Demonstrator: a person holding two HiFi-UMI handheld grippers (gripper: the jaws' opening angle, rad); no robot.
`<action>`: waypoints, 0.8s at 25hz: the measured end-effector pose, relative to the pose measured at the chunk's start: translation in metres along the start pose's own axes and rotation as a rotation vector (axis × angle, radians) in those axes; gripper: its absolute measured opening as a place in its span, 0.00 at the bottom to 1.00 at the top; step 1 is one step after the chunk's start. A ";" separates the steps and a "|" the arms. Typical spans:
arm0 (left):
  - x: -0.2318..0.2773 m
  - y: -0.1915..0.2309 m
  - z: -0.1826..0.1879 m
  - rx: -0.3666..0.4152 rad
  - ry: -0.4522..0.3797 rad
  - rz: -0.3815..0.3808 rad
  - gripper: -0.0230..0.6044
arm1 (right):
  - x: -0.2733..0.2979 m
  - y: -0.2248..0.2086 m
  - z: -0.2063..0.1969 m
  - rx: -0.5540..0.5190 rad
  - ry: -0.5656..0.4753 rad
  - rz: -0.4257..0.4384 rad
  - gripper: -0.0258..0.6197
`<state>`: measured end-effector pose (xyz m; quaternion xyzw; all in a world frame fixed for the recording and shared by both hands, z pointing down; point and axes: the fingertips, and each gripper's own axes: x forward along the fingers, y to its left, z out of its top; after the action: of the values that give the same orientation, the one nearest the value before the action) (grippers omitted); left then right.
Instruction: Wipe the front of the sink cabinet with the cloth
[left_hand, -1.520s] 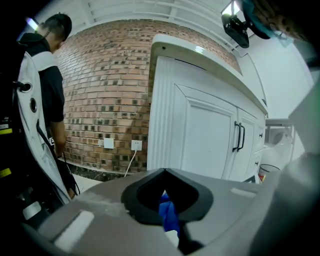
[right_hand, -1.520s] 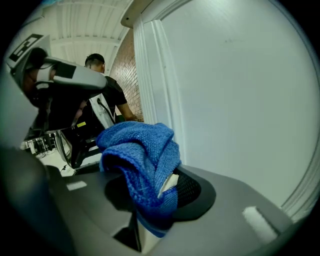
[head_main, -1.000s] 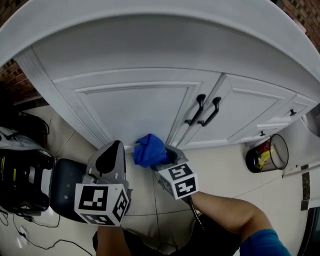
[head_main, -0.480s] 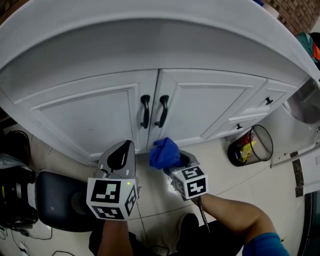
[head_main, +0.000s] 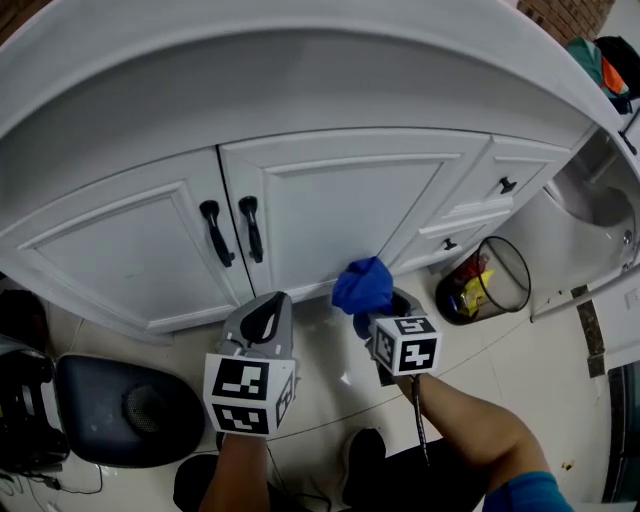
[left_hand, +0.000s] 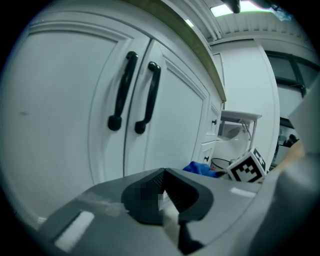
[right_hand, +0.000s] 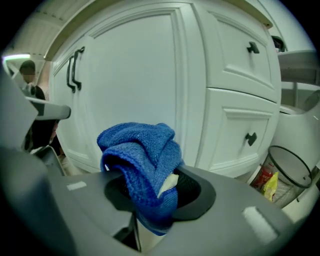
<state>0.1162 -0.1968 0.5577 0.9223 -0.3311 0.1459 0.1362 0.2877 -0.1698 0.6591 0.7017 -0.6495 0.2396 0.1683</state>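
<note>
Hanging low near the floor, the left tongs (head_main: 266, 312) are pressed together and hold nothing. They point at the sink cabinet (head_main: 330, 200), below its black handles (head_main: 230, 232). The right tongs (head_main: 388, 308) are clamped on the blue cloth (head_main: 363, 285). It bunches up close to the right door's bottom edge, probably ready to rub it. The right arm reaches forward.

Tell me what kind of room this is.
Likely a home kitchen or utility room: a white cabinet with black door handles under a curved countertop, a tiled floor, and a mesh waste bin beside it.
</note>
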 end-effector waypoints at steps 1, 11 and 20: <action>0.005 -0.007 -0.004 0.008 0.012 -0.015 0.04 | -0.001 -0.012 0.004 0.024 -0.011 -0.020 0.26; 0.026 -0.045 -0.024 0.062 0.079 -0.121 0.04 | 0.010 -0.075 0.013 0.135 -0.026 -0.142 0.26; -0.024 0.005 -0.003 0.050 0.027 -0.030 0.04 | 0.007 -0.005 -0.015 0.206 0.108 -0.020 0.26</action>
<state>0.0950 -0.1857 0.5524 0.9282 -0.3117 0.1644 0.1198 0.2916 -0.1665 0.6756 0.7079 -0.6043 0.3408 0.1327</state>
